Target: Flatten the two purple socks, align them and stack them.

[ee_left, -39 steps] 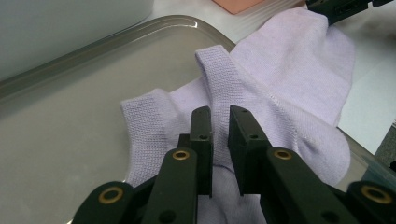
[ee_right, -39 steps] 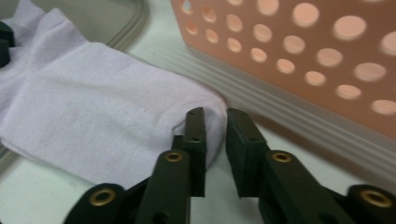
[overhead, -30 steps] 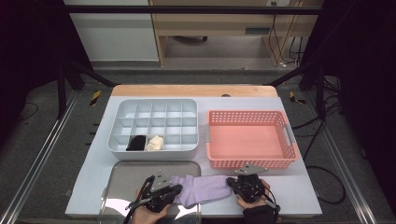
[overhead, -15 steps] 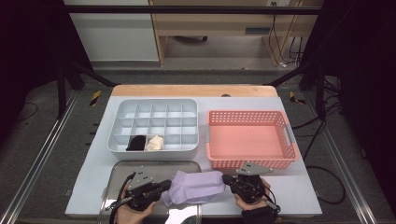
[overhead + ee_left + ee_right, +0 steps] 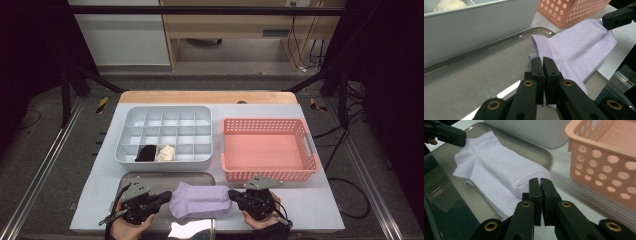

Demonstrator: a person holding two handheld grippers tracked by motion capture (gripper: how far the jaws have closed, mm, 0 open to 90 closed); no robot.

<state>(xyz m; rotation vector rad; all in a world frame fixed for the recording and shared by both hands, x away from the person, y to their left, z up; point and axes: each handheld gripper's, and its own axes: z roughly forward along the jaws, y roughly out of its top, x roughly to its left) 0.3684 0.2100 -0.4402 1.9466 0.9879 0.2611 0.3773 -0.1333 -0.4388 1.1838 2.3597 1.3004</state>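
Left gripper (image 5: pixel 161 199) and right gripper (image 5: pixel 235 195) each have their jaws clamped on opposite ends of the lilac sock (image 5: pixel 201 201), holding it stretched between them above the metal tray (image 5: pixel 150 177). Judged purpose: flattening it for folding, before stowing in the compartment organiser (image 5: pixel 165 134) near the pink basket (image 5: pixel 270 150).

two hands at the near edge of the table each hold a black gripper, tips pointing inward toward each other. the left gripper (image 5: pixel 161 199) and right gripper (image 5: pixel 234 195) both have jaws pressed together, each pinching fabric.
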